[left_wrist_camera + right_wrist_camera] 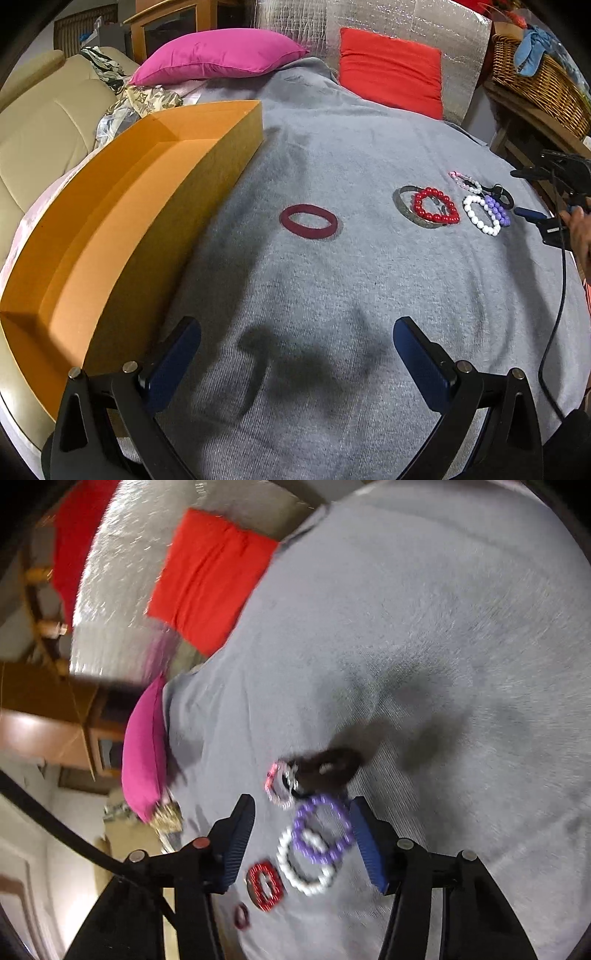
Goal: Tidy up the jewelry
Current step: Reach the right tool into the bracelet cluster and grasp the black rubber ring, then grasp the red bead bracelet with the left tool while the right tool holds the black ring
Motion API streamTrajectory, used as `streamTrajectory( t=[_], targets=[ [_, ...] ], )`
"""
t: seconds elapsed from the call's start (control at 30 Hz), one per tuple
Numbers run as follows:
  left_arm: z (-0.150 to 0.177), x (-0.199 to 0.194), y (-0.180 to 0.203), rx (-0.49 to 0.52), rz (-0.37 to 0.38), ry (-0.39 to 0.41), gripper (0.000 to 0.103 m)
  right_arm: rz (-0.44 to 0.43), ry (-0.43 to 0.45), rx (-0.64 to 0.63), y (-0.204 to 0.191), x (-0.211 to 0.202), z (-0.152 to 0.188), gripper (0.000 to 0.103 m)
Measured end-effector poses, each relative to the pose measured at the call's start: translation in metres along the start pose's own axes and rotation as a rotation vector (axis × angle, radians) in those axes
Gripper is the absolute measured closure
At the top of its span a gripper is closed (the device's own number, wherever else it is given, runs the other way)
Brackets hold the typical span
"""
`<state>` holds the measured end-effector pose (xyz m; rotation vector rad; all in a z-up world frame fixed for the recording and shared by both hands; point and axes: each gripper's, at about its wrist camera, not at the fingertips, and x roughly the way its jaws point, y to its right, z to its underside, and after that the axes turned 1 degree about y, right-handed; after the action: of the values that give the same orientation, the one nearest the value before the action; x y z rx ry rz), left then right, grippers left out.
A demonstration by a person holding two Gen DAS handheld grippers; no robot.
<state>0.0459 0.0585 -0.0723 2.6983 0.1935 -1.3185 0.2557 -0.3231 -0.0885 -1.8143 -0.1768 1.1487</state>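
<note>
Several bracelets lie on a grey blanket (332, 155): a dark red ring (308, 221) alone in the middle, and to its right a metal bangle (406, 208), red beads (436, 206), white beads (478, 218), purple beads (498, 210), pink and clear beads (465, 181) and a black hair tie (502, 194). An orange box (110, 236) stands open on the left. My left gripper (295, 328) hovers open over bare blanket. My right gripper (301, 803) is open, its fingers straddling the purple beads (297, 827) without pressing them.
A pink cushion (218, 55) and a red cushion (391, 70) lie at the blanket's far end. A beige sofa (44, 122) is on the left, a wicker basket (535, 81) at the far right. A black cable (554, 314) hangs beside a hand (580, 229).
</note>
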Motion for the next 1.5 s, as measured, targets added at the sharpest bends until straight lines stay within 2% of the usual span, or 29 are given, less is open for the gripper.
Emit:
streamTrajectory(
  t=[0.07,0.1,0.13,0.17,0.2,0.23,0.4,0.5,0.53,0.6,0.63,0.67,0.7,0.73,0.77,0.83,0.9,0.93,1.0,1.07,1.1,1.17,1.2,1.3,1.5],
  targets=[
    [-0.002,0.002,0.000,-0.002,0.001,0.001,0.000,-0.008,0.001,0.029,0.000,0.009,-0.005,0.051],
    [-0.003,0.002,0.000,-0.001,0.002,0.000,0.000,-0.001,-0.005,0.032,0.000,0.014,-0.007,0.058],
    [-0.004,0.002,0.001,0.000,0.003,0.002,0.000,0.008,-0.007,0.041,0.000,0.019,-0.010,0.071],
    [-0.005,0.002,0.001,0.004,0.002,0.004,0.000,0.010,-0.008,0.050,0.002,0.022,-0.012,0.080],
    [-0.006,0.001,0.002,0.007,0.001,0.007,0.000,0.010,-0.014,0.045,0.002,0.023,-0.014,0.098],
    [-0.007,0.001,0.002,0.009,0.001,0.011,0.000,0.022,-0.012,0.021,0.000,0.023,-0.014,0.102],
    [-0.010,0.000,0.003,0.008,-0.001,0.017,0.000,0.070,0.074,-0.108,-0.010,-0.009,-0.010,0.102],
    [-0.012,-0.001,0.008,0.015,0.003,0.024,0.000,0.101,0.102,-0.184,-0.011,-0.029,-0.006,0.102],
    [-0.013,0.000,0.010,0.020,0.004,0.023,0.000,0.094,0.085,-0.189,-0.008,-0.031,-0.006,0.102],
    [-0.014,-0.001,0.015,0.026,0.014,0.025,0.000,0.048,0.030,-0.154,-0.001,-0.029,-0.008,0.098],
    [-0.014,-0.002,0.016,0.030,0.014,0.027,0.000,0.040,0.015,-0.128,0.002,-0.026,-0.009,0.086],
    [-0.014,-0.003,0.017,0.038,0.014,0.030,0.000,0.020,0.002,-0.095,0.005,-0.022,-0.010,0.067],
    [-0.013,-0.005,0.018,0.046,0.012,0.034,0.000,0.004,-0.003,-0.067,0.007,-0.018,-0.011,0.018],
    [-0.012,-0.005,0.017,0.050,0.009,0.037,0.000,-0.017,0.011,-0.035,0.008,-0.015,-0.012,0.004],
    [-0.012,-0.006,0.016,0.051,0.002,0.040,0.000,-0.030,0.013,-0.031,0.007,-0.010,-0.013,0.005],
    [-0.012,-0.003,0.011,0.037,-0.002,0.035,0.000,-0.057,-0.016,-0.008,0.004,0.002,-0.016,0.023],
    [-0.013,0.001,0.006,0.017,-0.002,0.025,0.000,-0.040,-0.026,0.014,0.002,0.013,-0.017,0.031],
    [-0.013,0.003,0.004,0.012,-0.004,0.021,0.000,-0.032,-0.034,0.025,0.003,0.019,-0.019,0.038],
    [-0.013,0.005,0.002,0.008,-0.007,0.018,0.000,-0.022,-0.049,0.056,0.004,0.031,-0.020,0.046],
    [-0.012,0.007,0.002,0.008,-0.006,0.015,0.000,-0.008,-0.041,0.077,0.005,0.037,-0.023,0.046],
    [-0.012,0.009,0.001,0.007,-0.006,0.013,0.000,-0.004,-0.044,0.081,0.003,0.042,-0.025,0.050],
    [-0.011,0.010,0.001,0.004,-0.004,0.008,0.000,0.021,-0.051,0.060,-0.001,0.048,-0.027,0.072],
    [-0.011,0.010,0.000,0.003,-0.004,0.007,0.000,0.030,-0.050,0.053,-0.002,0.049,-0.028,0.094],
    [-0.011,0.009,0.000,0.002,-0.006,0.012,0.000,0.042,-0.005,-0.020,-0.010,0.039,-0.025,0.095],
    [-0.014,0.004,0.008,0.019,0.010,0.025,0.000,0.058,0.111,-0.181,-0.025,-0.014,-0.021,0.095]
  ],
)
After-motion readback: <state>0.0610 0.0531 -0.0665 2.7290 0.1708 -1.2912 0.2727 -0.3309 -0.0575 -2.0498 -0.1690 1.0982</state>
